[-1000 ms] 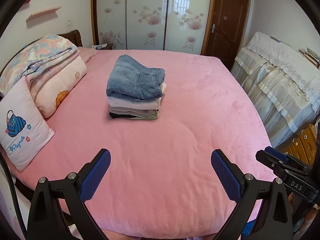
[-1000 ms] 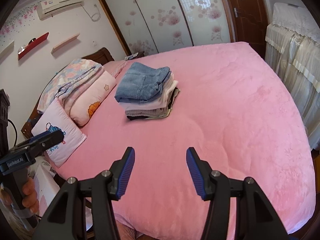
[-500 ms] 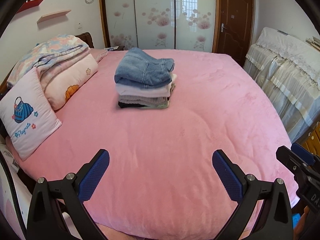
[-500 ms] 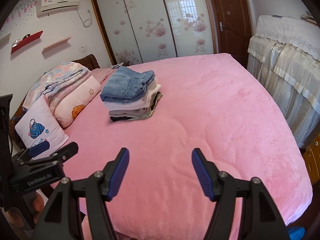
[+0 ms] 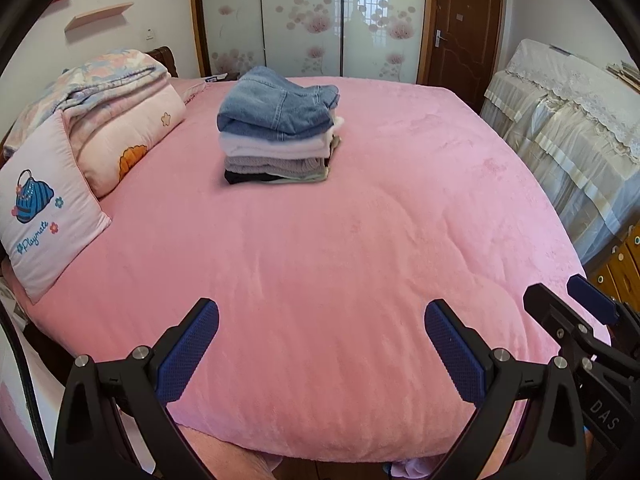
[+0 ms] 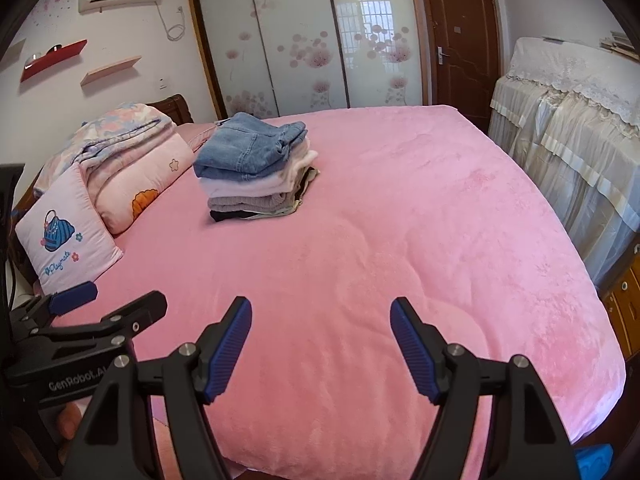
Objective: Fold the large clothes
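A stack of folded clothes point(image 5: 280, 128) with blue jeans on top lies on the far left part of the pink bed point(image 5: 360, 260); in the right wrist view the stack point(image 6: 256, 168) sits left of centre. My left gripper point(image 5: 320, 312) hangs open over the bed's near edge with nothing between its blue pads. My right gripper point(image 6: 320, 308) is also open and empty, beside it over the same edge. Each gripper shows in the other's view: the right gripper point(image 5: 580, 312) at the right edge, the left gripper point(image 6: 100, 312) at lower left. No unfolded garment is in view.
A pink pillow point(image 5: 40, 216) and a folded quilt point(image 5: 116, 92) lie along the bed's left side. Lace-covered furniture point(image 5: 560, 120) stands close to the right of the bed. Sliding wardrobe doors point(image 5: 304, 20) and a brown door point(image 5: 460, 32) are behind.
Both grippers have sunk lower toward the bed's near edge, so the room looks more level. The right gripper's jaws have spread wider. The clothes stack has not moved.
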A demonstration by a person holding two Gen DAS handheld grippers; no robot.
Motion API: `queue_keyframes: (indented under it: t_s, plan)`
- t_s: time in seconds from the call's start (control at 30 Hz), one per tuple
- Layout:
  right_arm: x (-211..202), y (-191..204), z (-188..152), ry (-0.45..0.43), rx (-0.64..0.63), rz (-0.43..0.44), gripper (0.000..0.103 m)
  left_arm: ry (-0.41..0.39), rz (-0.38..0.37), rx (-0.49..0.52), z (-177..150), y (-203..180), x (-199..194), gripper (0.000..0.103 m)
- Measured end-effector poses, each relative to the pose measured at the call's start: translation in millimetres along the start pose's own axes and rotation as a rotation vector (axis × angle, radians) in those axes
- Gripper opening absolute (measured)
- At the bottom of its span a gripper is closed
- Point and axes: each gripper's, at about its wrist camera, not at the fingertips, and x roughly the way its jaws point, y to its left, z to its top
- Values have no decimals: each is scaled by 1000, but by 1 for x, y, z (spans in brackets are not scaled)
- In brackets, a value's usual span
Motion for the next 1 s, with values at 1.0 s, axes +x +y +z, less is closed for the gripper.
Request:
queue_keyframes:
  t_s: [1.0]
  plan:
    - [3,0,-6,5,19,-46,76,8,-9,32,-9,-8,3,102]
